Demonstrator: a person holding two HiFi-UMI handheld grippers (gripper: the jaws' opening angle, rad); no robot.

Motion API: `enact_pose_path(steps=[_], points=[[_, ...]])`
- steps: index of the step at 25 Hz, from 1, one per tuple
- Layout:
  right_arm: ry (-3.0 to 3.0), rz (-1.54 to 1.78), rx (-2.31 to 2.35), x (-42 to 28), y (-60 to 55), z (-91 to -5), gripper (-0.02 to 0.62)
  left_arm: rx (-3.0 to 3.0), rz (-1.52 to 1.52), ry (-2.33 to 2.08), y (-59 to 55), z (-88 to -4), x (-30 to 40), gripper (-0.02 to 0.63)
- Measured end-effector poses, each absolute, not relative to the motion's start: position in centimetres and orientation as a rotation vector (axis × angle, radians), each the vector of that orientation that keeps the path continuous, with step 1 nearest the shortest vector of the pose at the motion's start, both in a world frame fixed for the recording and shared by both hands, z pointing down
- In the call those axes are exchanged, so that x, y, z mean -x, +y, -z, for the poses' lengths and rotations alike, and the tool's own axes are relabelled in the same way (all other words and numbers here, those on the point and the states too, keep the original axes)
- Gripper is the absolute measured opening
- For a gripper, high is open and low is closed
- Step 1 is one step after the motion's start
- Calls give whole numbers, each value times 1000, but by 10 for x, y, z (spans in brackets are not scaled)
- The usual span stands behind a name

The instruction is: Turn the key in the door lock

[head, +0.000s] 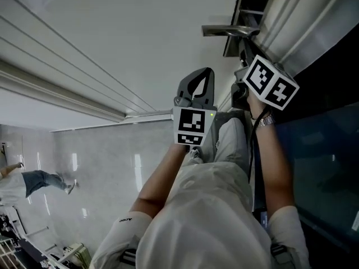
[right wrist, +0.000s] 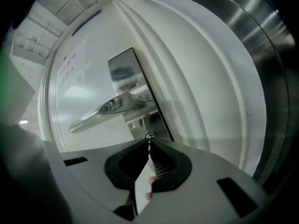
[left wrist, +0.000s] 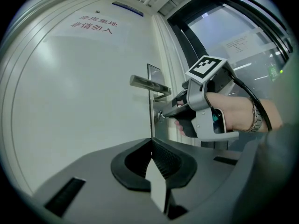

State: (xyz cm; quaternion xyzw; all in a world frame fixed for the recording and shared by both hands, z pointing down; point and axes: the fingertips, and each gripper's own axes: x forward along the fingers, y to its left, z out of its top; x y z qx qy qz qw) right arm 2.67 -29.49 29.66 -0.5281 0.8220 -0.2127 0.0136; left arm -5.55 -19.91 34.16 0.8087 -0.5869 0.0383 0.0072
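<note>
The white door (left wrist: 84,101) carries a silver lever handle (left wrist: 148,83) on a steel lock plate (right wrist: 131,85). The key (left wrist: 161,115) sits in the lock cylinder (right wrist: 150,136) just below the handle. My right gripper (left wrist: 164,114) is shut on the key, with its tips right at the cylinder and rolled over to one side. Its marker cube (head: 272,83) shows beside the handle (head: 230,31) in the head view. My left gripper (left wrist: 150,143) is shut with nothing in it and is held back from the door, level and apart from the lock.
A brushed metal door frame (right wrist: 264,55) runs along the lock side. Beyond it is a dark glass wall (left wrist: 243,41) with a paper notice. Red lettering (left wrist: 91,26) is printed high on the door. Another person (head: 25,182) stands far off on the glossy floor.
</note>
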Motion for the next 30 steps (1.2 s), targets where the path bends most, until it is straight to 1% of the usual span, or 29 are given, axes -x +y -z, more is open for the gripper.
enact_pose_path(steps=[7, 16, 24, 27, 28, 30], points=[[2288, 1025, 1448, -35, -296, -298, 12, -2527, -122, -1837, -198, -340, 56, 8], [2101, 1208, 1279, -40, -295, -297, 12, -2526, -124, -1830, -197, -340, 51, 8], [1802, 1470, 998, -37, -293, -304, 12, -2524, -96, -1807, -196, -341, 57, 8], [1747, 1517, 927, -35, -295, -307, 12, -2524, -82, -1799, -198, -341, 58, 8], [1770, 1510, 936, -34, -295, -307, 15, -2522, -75, -1794, -198, -341, 58, 9], [1853, 1472, 985, -35, -296, -309, 60, -2517, -66, -1785, -199, -342, 58, 8]])
